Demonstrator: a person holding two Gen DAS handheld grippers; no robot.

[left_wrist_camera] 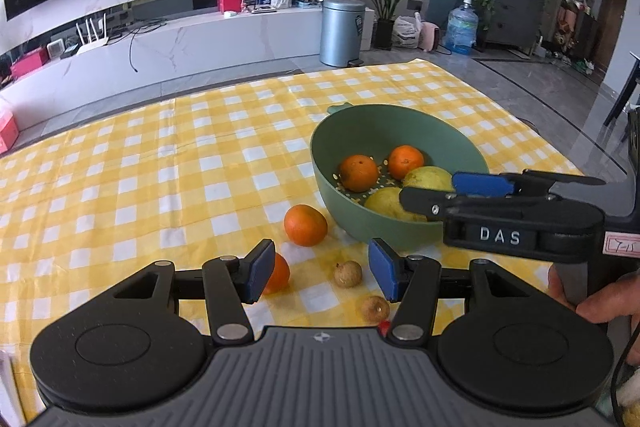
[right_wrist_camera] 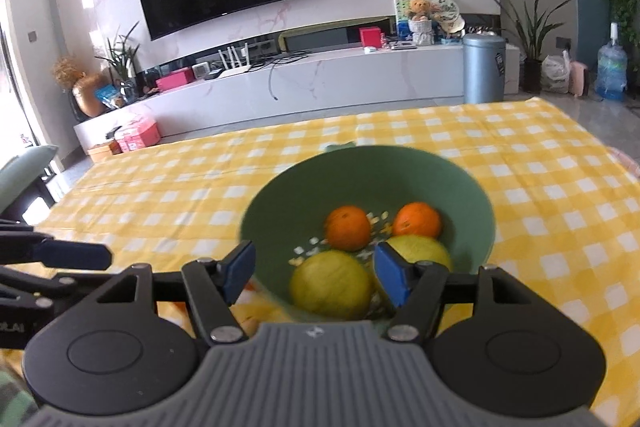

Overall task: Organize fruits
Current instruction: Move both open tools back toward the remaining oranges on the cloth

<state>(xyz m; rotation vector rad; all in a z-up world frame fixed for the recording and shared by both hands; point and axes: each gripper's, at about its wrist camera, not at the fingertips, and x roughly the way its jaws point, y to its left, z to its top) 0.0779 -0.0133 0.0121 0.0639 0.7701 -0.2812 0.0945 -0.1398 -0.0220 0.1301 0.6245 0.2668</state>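
A green bowl (left_wrist_camera: 352, 131) stands on the yellow checked tablecloth and holds two oranges (left_wrist_camera: 359, 173) and two yellow-green fruits (left_wrist_camera: 426, 175). An orange (left_wrist_camera: 305, 225) lies on the cloth just left of the bowl. A second orange (left_wrist_camera: 278, 273) lies partly behind my left finger. Two small brown fruits (left_wrist_camera: 348, 273) lie near me. My left gripper (left_wrist_camera: 322, 273) is open and empty above these loose fruits. My right gripper (right_wrist_camera: 314, 277) is open and empty over the bowl's (right_wrist_camera: 280, 199) near rim; it also shows from the side in the left wrist view (left_wrist_camera: 460, 193).
The tablecloth (left_wrist_camera: 160, 155) covers the table. Beyond the far edge stand a grey bin (left_wrist_camera: 342, 31), a white TV bench (left_wrist_camera: 200, 43) and a water bottle (left_wrist_camera: 462, 27). A green chair (right_wrist_camera: 24, 171) stands at the left.
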